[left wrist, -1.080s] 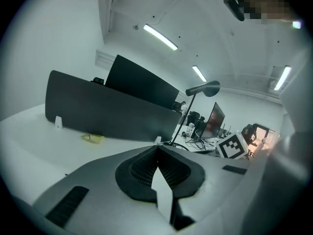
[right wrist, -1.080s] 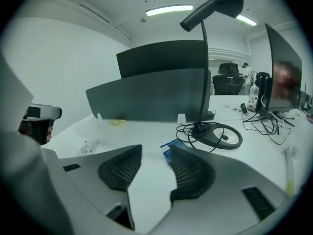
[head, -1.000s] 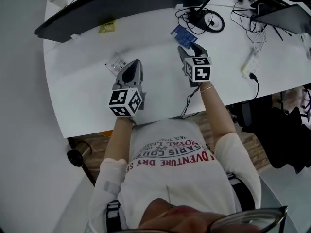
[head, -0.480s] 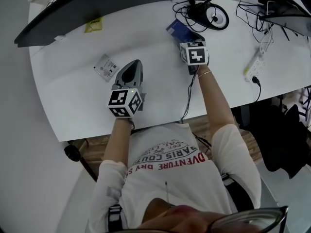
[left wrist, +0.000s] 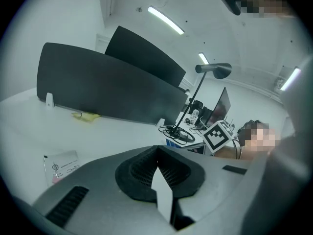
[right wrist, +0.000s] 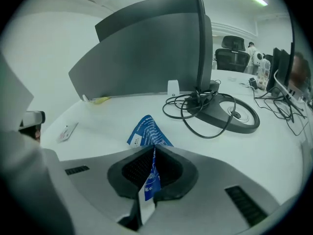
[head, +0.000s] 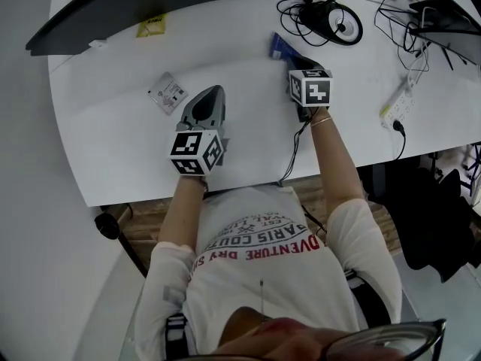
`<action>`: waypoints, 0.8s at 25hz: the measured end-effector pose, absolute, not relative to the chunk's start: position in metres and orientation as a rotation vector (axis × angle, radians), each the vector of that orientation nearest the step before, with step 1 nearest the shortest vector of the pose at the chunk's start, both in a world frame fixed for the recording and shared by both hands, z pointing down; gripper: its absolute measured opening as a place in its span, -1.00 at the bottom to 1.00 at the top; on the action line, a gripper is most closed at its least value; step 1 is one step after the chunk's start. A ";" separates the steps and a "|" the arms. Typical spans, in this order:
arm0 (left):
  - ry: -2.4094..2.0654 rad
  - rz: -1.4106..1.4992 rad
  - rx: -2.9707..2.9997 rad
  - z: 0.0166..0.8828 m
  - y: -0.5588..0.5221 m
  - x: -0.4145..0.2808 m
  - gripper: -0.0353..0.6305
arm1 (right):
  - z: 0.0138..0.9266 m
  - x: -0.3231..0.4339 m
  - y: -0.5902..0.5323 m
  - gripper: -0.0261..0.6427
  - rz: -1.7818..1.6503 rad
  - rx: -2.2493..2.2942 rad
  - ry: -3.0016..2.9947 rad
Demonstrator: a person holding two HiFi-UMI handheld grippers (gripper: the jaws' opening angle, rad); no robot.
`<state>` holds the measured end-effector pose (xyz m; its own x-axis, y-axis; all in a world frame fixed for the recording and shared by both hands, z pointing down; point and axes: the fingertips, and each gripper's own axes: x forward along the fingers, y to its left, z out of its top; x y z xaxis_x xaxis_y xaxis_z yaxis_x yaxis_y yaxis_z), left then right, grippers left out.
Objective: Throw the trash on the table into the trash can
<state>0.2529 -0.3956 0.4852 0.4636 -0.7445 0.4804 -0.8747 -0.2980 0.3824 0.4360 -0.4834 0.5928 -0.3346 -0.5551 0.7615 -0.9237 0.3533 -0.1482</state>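
Observation:
A blue wrapper (head: 279,46) lies on the white table (head: 120,141) near the lamp base. My right gripper (head: 298,65) has come down on its near end. The jaws have just been closing and now pinch the blue wrapper (right wrist: 146,131) between the pads of the right gripper (right wrist: 153,147). My left gripper (head: 210,91) hovers low over the table with its jaws together and nothing seen between them (left wrist: 156,148). A white packet (head: 167,92) lies flat just left of it, untouched, and shows again (left wrist: 63,163) at the lower left. No trash can is in view.
A yellow scrap (head: 152,25) lies by the dark divider panel (head: 150,2) at the table's far side. The round lamp base (head: 338,25) with coiled cables sits right of the wrapper. A power strip (head: 398,107) and more cables lie at the far right.
My right gripper dropped onto the blue wrapper and its jaws went from wide open to shut on it. The left gripper sank lower beside the white packet.

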 end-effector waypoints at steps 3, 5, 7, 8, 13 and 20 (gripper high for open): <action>-1.350 0.266 2.112 0.480 -0.391 0.247 -0.82 | 0.572 0.422 -0.466 -0.84 0.776 1.275 -2.061; -1.376 0.236 2.103 0.472 -0.387 0.239 -0.82 | 0.554 0.406 -0.457 -0.84 0.763 1.260 -2.109; -1.412 0.196 2.098 0.461 -0.382 0.229 -0.82 | 0.536 0.385 -0.451 -0.84 0.741 1.230 -2.161; -1.427 0.181 2.100 0.456 -0.377 0.223 -0.82 | 0.528 0.374 -0.446 -0.84 0.725 1.212 -2.183; -1.580 0.120 2.055 0.428 -0.342 0.164 -0.82 | 0.490 0.293 -0.423 -0.84 0.617 1.056 -2.303; -1.901 0.009 1.826 0.401 -0.233 0.029 -0.82 | 0.438 0.125 -0.349 -0.84 0.456 0.702 -2.496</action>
<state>0.0286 -0.2333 0.4007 0.0248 -0.9350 0.3539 -0.9382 0.1005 0.3312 0.1248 -0.3488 0.4379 -0.7398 -0.3894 0.5487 -0.5582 0.8105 -0.1774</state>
